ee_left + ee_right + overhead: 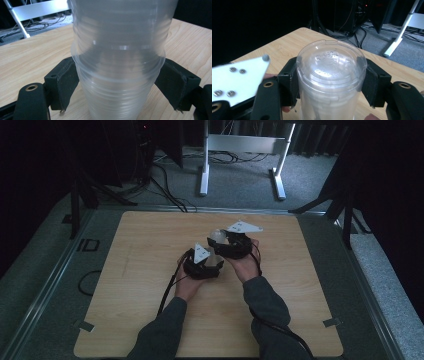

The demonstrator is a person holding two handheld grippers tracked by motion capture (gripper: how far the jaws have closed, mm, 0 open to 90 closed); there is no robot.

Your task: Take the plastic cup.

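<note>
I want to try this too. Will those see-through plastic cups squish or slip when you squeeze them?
Probably a little. The stack of clear cups looks thin-walled, so it may flex, though nesting likely stiffens it. Its smooth, glossy sides could slip, but the ridges should help the left gripper and right gripper hold.

Dim, underexposed high view; brighter gripper views, close foreground softly blurred.

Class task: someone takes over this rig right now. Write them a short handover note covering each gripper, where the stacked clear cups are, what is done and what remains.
Left gripper: shut on the stack of clear cups, below a rim.
Right gripper: shut on the stack's closed end cup.
Both hold the stack above the middle of the wooden table, hands close together.
Done: stack gripped at both ends.
Left: probably pulling the end cup off; no cup is separated yet.
</note>
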